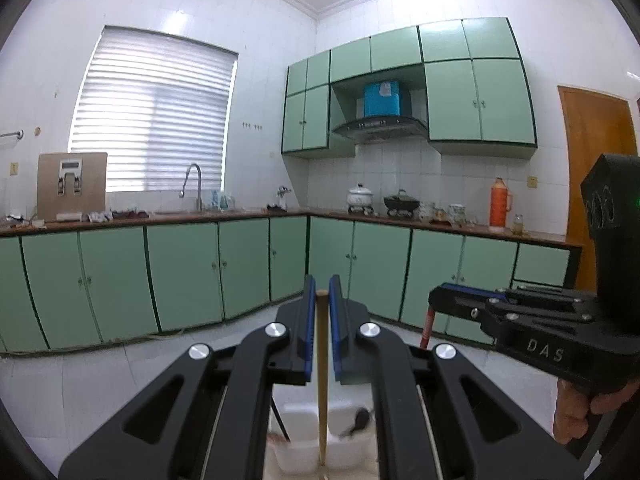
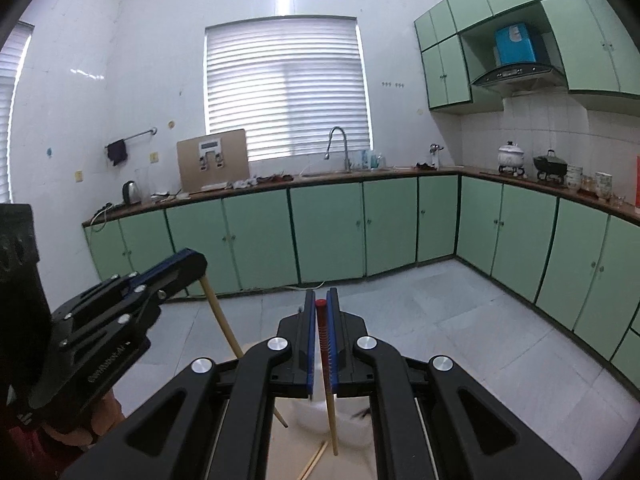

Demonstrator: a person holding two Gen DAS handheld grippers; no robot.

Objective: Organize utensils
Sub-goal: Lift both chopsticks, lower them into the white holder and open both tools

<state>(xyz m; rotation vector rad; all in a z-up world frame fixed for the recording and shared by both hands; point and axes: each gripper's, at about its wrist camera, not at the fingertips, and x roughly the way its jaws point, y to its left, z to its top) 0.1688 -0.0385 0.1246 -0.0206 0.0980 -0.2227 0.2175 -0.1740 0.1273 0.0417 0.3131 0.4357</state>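
My left gripper [image 1: 322, 286] is shut on a plain wooden chopstick [image 1: 322, 376] that hangs down toward a white container [image 1: 304, 424]. My right gripper [image 2: 320, 300] is shut on a red-topped chopstick [image 2: 327, 376] that also points down beside the white container [image 2: 316, 420]. The right gripper shows at the right of the left wrist view [image 1: 452, 294], and the left gripper shows at the left of the right wrist view [image 2: 192, 260]. Both are held high above the surface. A dark spoon [image 1: 360, 420] lies in the container.
Loose wooden chopsticks [image 2: 316, 458] lie on the light surface below. Green kitchen cabinets [image 1: 184, 272] and a counter with pots [image 1: 360, 196] stand far behind. A tiled floor [image 2: 440, 320] lies between.
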